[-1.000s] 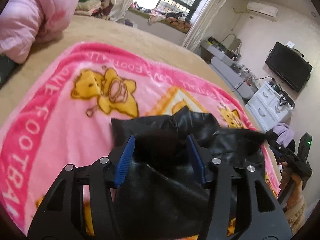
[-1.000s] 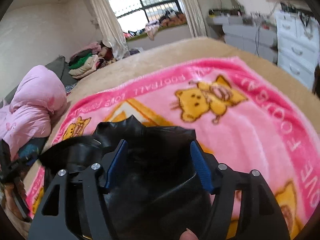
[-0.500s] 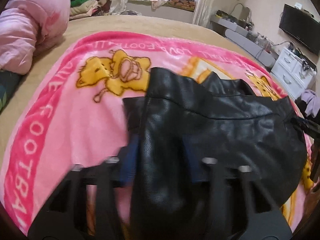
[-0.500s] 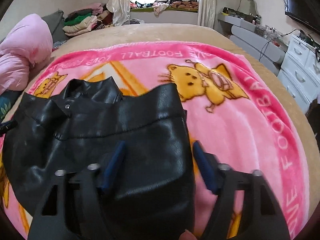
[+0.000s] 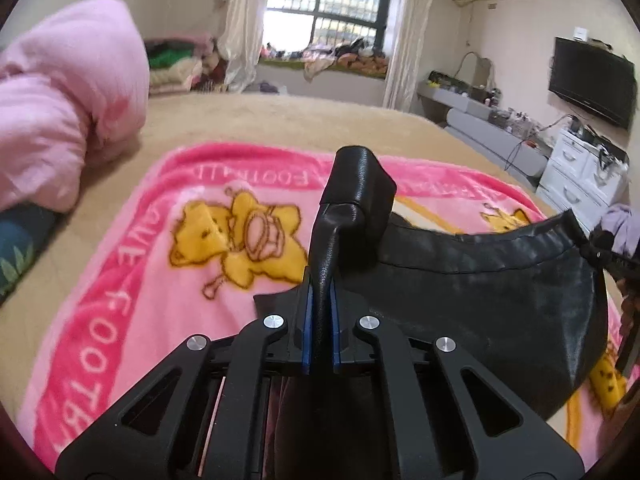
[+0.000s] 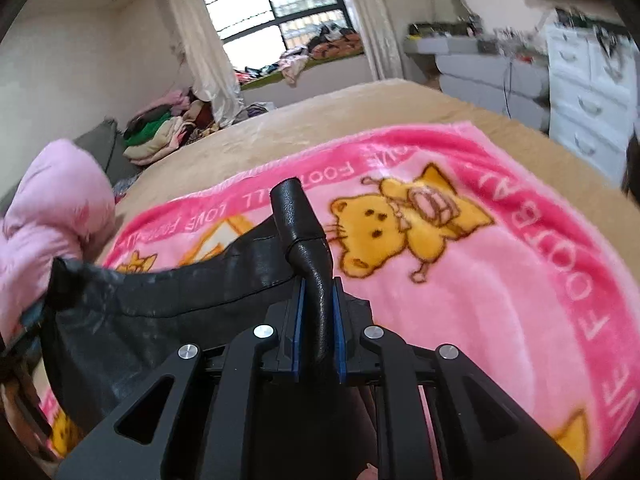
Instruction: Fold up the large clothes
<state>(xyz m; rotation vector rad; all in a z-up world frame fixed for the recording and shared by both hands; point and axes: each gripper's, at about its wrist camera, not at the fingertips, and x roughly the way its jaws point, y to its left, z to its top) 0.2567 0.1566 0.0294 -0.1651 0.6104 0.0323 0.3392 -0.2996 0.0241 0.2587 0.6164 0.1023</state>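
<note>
I have the left gripper (image 5: 319,312) clenched on a fold of the black leather jacket (image 5: 500,300), its blue pads (image 5: 307,320) pinching the material so a stiff flap stands up past the fingertips. My right gripper (image 6: 318,312) is clamped the same way on another fold of that jacket (image 6: 160,312), which sticks up between its pads (image 6: 298,320). The garment stretches between the two grippers, sagging over the near part of the pink cartoon blanket (image 5: 132,288) that is spread on the tan bed (image 5: 280,120). A pink duvet (image 5: 60,120) is bunched at the far left, and a white dresser (image 6: 588,84) stands to the right.
</note>
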